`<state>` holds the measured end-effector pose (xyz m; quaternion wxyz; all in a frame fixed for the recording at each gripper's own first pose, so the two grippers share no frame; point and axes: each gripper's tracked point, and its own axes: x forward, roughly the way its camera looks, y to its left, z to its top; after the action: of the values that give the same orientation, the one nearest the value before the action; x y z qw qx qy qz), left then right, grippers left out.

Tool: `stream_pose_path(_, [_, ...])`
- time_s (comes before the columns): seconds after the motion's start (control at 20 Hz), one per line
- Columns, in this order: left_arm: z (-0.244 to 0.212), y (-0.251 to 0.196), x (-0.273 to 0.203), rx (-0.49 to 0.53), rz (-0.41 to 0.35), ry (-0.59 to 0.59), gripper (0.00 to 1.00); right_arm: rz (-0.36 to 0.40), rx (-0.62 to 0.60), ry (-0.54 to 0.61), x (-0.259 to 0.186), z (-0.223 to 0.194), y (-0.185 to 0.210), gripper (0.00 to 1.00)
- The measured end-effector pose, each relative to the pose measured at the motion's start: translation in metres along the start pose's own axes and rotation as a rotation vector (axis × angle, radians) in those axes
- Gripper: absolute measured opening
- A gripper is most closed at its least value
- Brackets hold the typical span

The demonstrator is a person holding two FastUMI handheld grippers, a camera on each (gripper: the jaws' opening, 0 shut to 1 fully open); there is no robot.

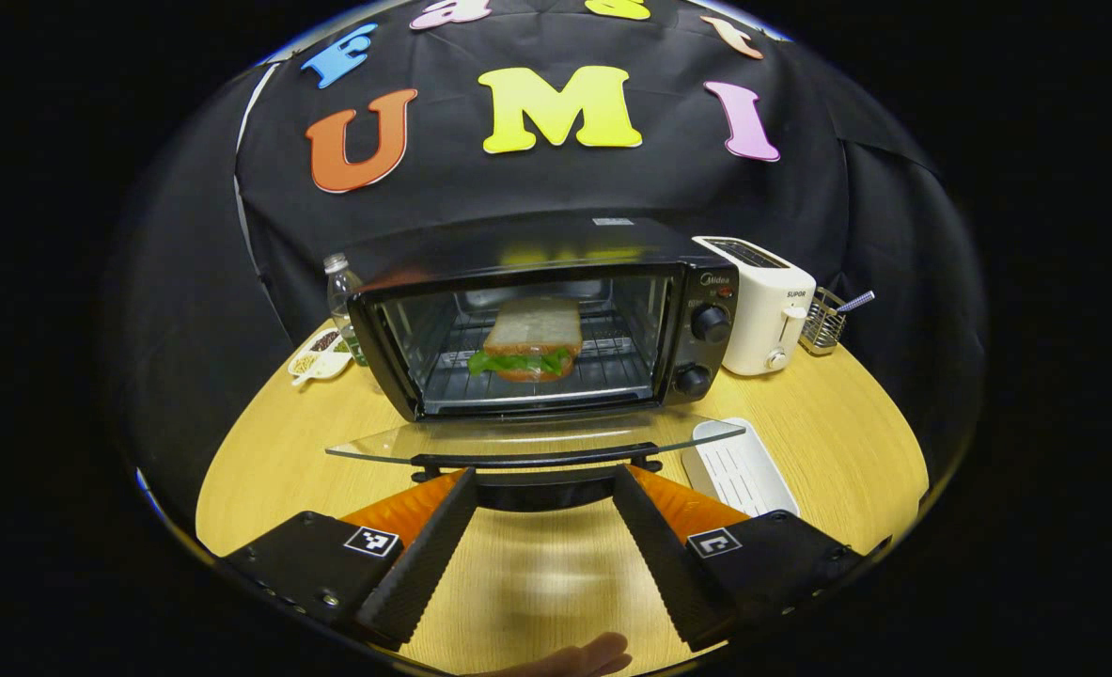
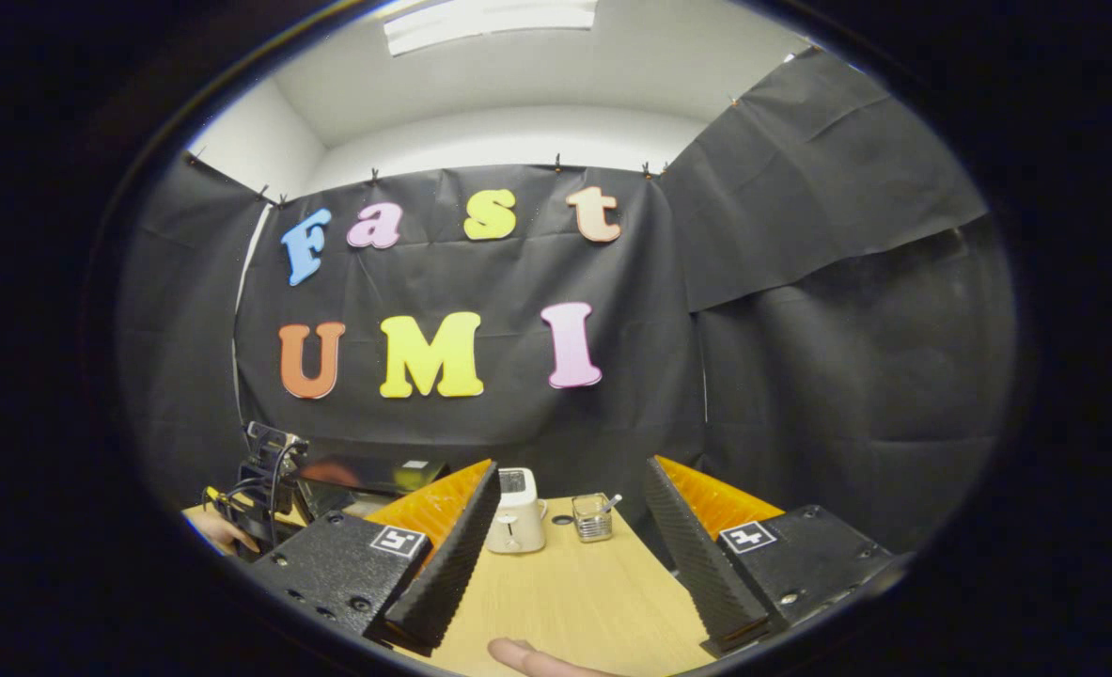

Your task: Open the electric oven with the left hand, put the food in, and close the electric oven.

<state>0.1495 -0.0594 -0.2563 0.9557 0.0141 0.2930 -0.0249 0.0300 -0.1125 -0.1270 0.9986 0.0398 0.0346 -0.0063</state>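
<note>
Now with the sandwich resting on the rack inside the electric oven, the left gripper, jaws spread and empty, faces the lowered door's handle lying crosswise just ahead.

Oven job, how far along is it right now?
Done: the oven is open, its glass door folded down flat, and the sandwich sits on the rack inside. In hand: the left gripper is open, facing the door handle. Left: closing the door.

Wooden table: oven, toaster, perhaps tray.
</note>
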Motion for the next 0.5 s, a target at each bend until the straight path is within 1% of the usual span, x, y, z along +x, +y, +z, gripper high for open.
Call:
stream_pose_path(0.15, [0.019,0.001,0.003,0.015,0.011,-0.036,0.98,-0.008,-0.021,0.003,-0.002,0.002,0.000,0.86])
stream_pose_path(0.3, [0.039,0.002,0.007,0.029,0.020,-0.078,0.98,0.026,-0.011,0.009,-0.007,0.007,0.008,0.87])
stream_pose_path(0.5, [0.069,0.005,0.019,0.033,0.032,-0.151,0.98,0.019,-0.013,0.011,-0.018,0.009,0.005,0.86])
